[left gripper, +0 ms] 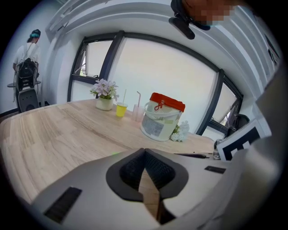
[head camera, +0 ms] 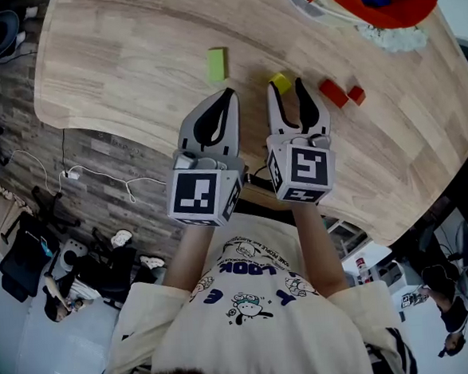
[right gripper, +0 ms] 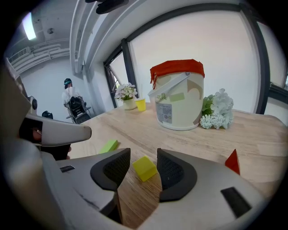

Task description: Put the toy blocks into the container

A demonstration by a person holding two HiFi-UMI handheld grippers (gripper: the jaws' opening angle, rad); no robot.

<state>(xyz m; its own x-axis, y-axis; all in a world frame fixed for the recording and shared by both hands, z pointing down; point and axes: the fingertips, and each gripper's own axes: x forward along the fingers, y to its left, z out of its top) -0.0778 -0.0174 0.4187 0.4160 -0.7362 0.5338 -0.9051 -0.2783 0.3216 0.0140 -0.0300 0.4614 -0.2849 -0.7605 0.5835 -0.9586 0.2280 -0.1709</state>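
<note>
Right gripper (right gripper: 143, 155): fingers apart. The yellow block (right gripper: 144, 168) lies on the table (head camera: 129, 54) in the gap between the two pads, nearer the right-hand pad. Neither pad presses on it. In the head view only one corner of the block shows between the fingertips; the fingers cover the rest.

Left gripper (left gripper: 144, 152): fingers together with nothing between them, only bare wood showing past the tips. Its own body fills the lower half of the left gripper view and hides the table close in.

Green block (head camera: 217, 63): just ahead of the left fingertips and apart from them. In the left gripper view it is only a faint green edge over the gripper's shoulder.

Two red blocks (head camera: 333, 92): just right of the right fingers. The right gripper view shows only one red point above the gripper body.

Container (right gripper: 180, 101): pale bucket with a red top, well ahead of both sets of fingertips. It is cut off by the head view's upper edge, and something blue shows in the red top that I cannot identify.
</note>
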